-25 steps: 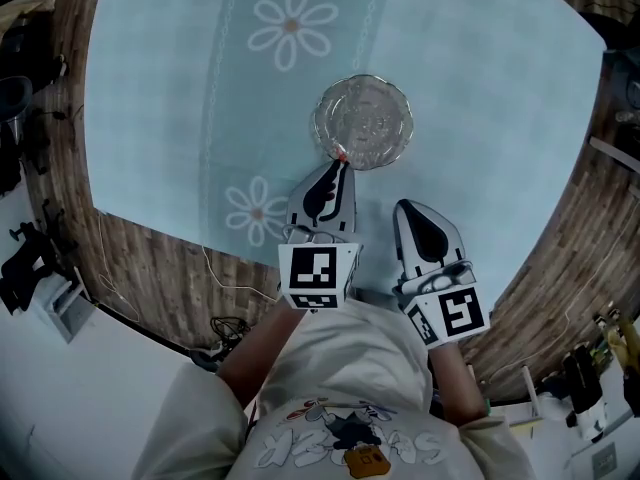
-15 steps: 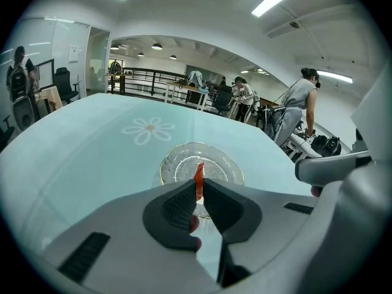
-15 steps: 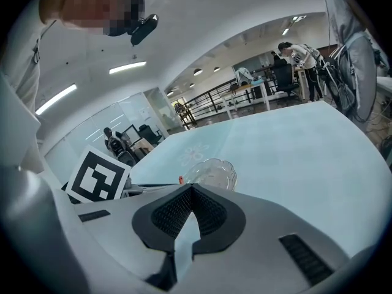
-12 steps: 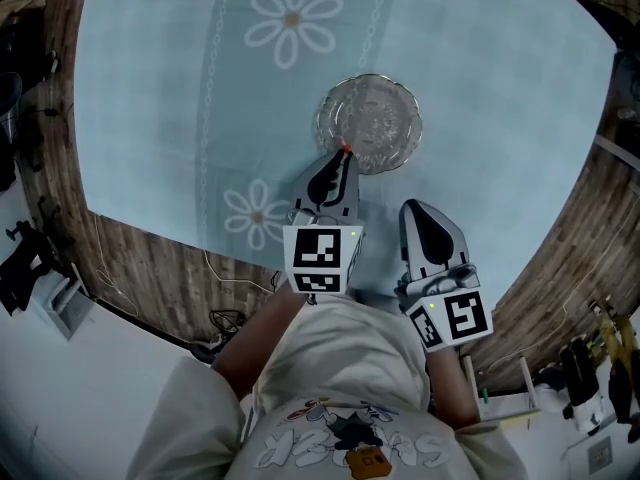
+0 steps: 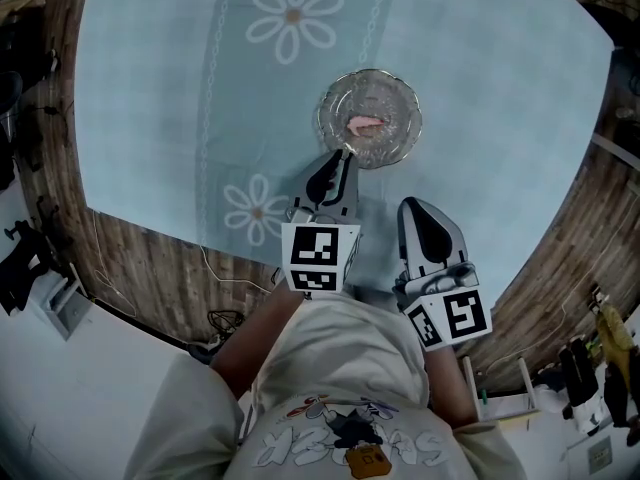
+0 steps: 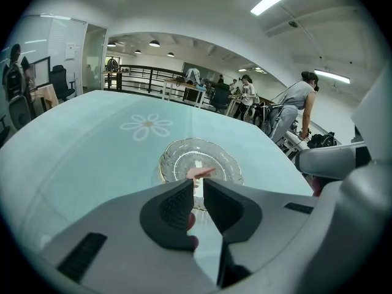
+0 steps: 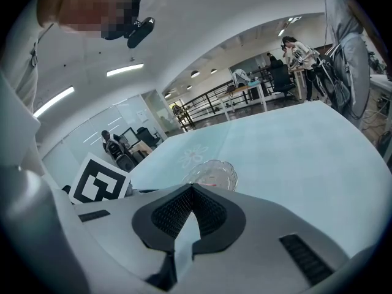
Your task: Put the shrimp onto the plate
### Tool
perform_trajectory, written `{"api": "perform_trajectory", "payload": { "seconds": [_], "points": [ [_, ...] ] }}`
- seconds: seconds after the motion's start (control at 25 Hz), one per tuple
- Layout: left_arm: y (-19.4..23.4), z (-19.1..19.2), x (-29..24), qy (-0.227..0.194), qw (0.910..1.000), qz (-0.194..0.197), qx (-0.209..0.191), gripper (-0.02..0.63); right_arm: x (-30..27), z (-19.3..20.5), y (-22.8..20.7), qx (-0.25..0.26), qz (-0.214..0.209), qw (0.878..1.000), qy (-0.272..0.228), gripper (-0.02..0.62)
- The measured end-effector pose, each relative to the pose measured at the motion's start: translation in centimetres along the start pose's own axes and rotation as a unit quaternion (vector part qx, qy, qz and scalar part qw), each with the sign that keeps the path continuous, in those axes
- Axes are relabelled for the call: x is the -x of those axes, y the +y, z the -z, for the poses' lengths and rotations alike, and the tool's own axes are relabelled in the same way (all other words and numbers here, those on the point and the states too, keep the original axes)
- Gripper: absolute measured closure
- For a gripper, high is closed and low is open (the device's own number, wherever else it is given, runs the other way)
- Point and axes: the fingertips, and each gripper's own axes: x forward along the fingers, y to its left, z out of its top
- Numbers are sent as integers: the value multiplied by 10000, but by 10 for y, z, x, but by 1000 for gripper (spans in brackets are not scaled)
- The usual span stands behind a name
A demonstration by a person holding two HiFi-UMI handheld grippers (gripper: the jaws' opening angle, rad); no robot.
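A pink shrimp [image 5: 366, 123] lies in the middle of the clear glass plate [image 5: 330, 108] on the light blue tablecloth. My left gripper [image 5: 343, 156] hovers at the plate's near rim, its jaws a little apart with nothing between them. In the left gripper view the shrimp [image 6: 199, 173] rests on the plate [image 6: 168, 164] just beyond the left gripper [image 6: 198, 185]. My right gripper [image 5: 405, 206] stays back, to the right of the left one and nearer the person, jaws closed and empty. From the right gripper [image 7: 192, 187] the plate [image 7: 211, 173] shows ahead.
Daisy prints [image 5: 292, 15] mark the cloth beyond the plate and to its near left [image 5: 256, 211]. The round table's edge curves near the person, with wood-pattern floor and cables [image 5: 225, 320] below. People and desks fill the room in the background.
The shrimp, held at the left gripper's tips earlier, now lies on the plate. The left jaws have parted. The right gripper has hardly moved.
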Motion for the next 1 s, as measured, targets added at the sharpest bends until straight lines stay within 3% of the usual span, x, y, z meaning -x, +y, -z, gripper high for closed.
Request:
{"api": "perform_trajectory", "payload": {
  "seconds": [1.0],
  "points": [
    [-51,-26,106,-741,9971,-17,-145,598,72,-36,32,510,-133,9963,-672,572]
  ]
}}
